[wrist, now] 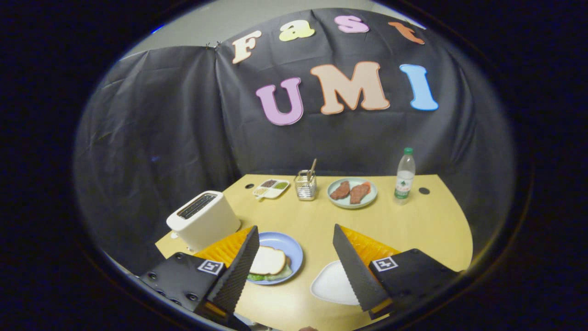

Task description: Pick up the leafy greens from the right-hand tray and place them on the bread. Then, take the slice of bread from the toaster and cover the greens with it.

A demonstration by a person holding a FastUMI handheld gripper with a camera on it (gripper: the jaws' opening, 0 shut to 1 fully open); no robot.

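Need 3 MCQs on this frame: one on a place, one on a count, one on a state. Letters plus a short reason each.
1. Where does the toaster stand?
A. Beside the bottle
B. Near the blue plate, on the side away from the white tray
C. On the white tray

2. How many pieces of meat lie on the green plate?
A. One
B. Two
C. Four

3. What state is the claw in?
A. Open, holding nothing
B. Shut on the bread
C. Shut on the bottle

Answers:
1 B: the toaster sits at the table corner next to the blue plate, the tray on the plate's other side.
2 B: two brown pieces lie side by side.
3 A: its fingers stand wide apart, and the bread slice lies on the greens on the blue plate.
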